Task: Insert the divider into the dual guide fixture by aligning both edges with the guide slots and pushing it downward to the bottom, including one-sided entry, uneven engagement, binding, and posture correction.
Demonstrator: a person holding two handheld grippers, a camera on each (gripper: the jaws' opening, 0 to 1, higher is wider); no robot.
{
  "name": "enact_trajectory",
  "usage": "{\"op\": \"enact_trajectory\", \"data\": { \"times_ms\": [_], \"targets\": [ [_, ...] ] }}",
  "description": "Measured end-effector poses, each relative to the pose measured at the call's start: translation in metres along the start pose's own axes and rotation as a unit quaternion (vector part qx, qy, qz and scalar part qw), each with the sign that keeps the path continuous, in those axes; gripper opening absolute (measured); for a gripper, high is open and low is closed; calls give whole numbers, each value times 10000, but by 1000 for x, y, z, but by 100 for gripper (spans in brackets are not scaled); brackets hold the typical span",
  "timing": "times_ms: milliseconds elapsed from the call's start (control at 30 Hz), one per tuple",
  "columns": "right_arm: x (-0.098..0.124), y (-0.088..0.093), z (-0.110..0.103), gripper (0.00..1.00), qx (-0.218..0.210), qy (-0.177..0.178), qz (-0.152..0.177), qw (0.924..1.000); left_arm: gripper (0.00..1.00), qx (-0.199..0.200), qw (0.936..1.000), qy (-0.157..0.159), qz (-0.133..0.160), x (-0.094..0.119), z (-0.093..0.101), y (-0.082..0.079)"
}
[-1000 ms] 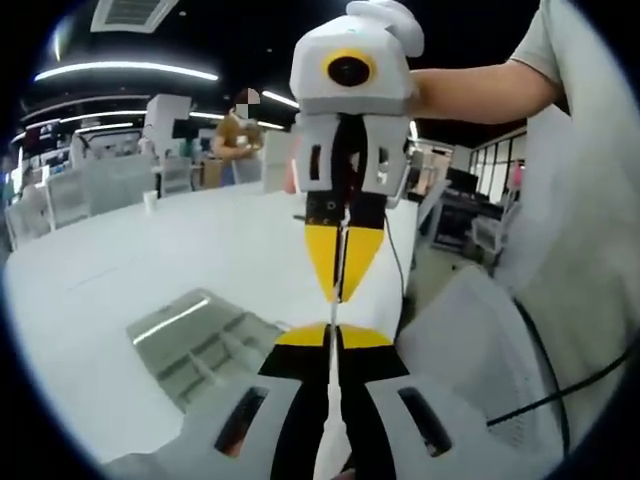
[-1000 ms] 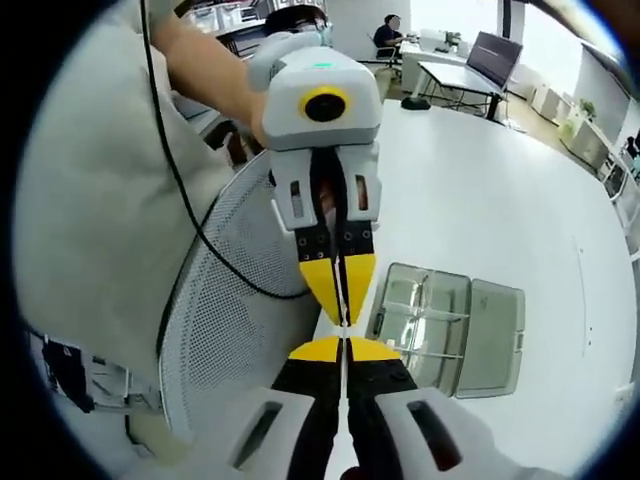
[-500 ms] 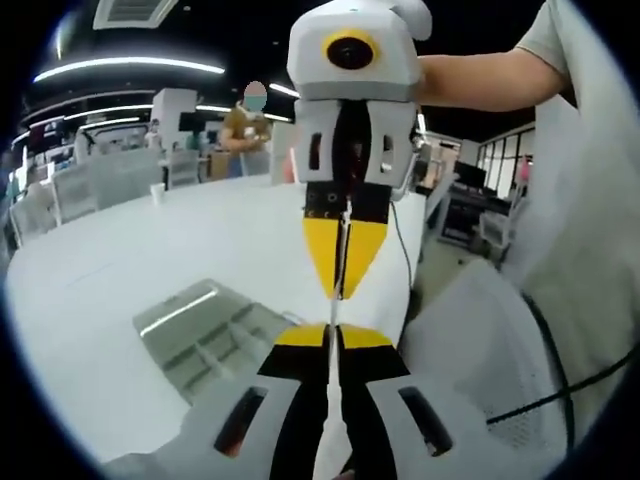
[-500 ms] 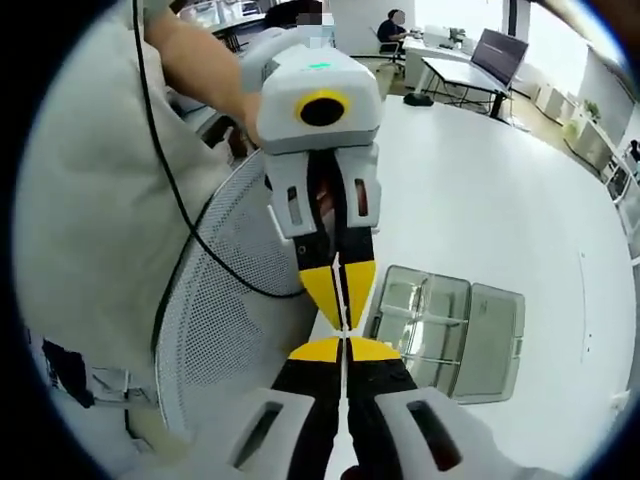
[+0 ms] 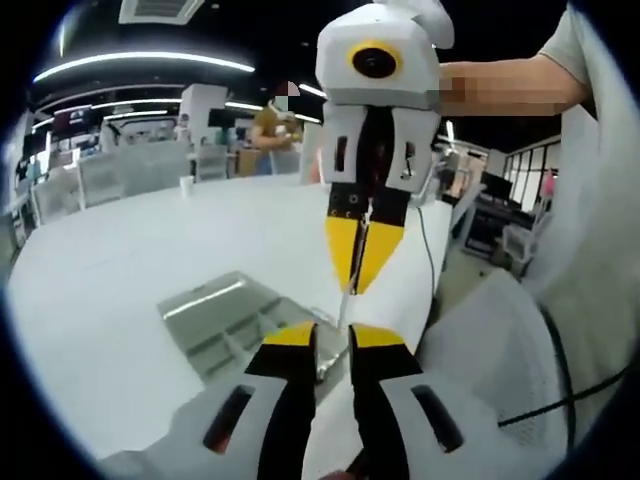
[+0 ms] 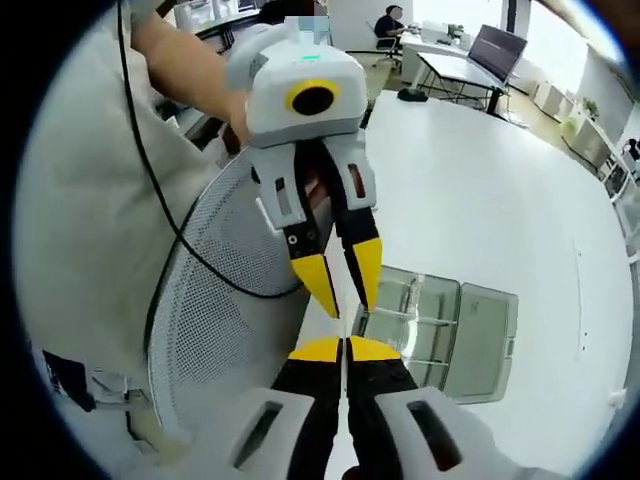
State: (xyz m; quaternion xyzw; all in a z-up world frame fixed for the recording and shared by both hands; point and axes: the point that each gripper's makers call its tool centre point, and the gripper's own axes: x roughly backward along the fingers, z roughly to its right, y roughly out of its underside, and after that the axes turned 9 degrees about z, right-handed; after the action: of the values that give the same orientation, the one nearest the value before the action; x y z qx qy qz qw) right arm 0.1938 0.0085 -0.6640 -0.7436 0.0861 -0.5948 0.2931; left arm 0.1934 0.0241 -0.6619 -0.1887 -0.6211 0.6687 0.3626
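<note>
One divider (image 6: 344, 385), thin sheet seen edge-on, clenched in right gripper (image 6: 344, 350) and running along its fingers toward left gripper (image 6: 341, 287), whose fingers are spread, released. In left gripper view: left gripper (image 5: 332, 336) gapped, right gripper (image 5: 363, 258) pinched on sheet. One clear fixture (image 6: 440, 330) lies on bench (image 6: 500, 190), below and well apart. Right hand must carry it down

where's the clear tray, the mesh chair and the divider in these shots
clear tray (image 6: 440, 330), right gripper view, on its middle compartments
mesh chair (image 6: 225, 300), right gripper view, on the perforated backrest
divider (image 5: 346, 300), left gripper view, on the thin edge below the right gripper's tips
</note>
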Motion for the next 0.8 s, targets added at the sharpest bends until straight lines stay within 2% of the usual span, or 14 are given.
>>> {"op": "enact_trajectory", "data": {
  "times_ms": [33,267,400,800],
  "targets": [
    [-1,-1,3,0,162,16,12,9999,12,-24,10000,-34,-5,1,-2,0],
    [-2,1,10,0,-53,121,-24,9999,18,-67,9998,-210,-18,5,-7,1],
    [-4,4,14,0,-228,180,-77,9995,27,-176,9992,-361,-80,8,-12,1],
    [-13,23,28,0,-560,378,-605,9959,36,-138,9976,-640,-237,16,-19,5]
  ]
}}
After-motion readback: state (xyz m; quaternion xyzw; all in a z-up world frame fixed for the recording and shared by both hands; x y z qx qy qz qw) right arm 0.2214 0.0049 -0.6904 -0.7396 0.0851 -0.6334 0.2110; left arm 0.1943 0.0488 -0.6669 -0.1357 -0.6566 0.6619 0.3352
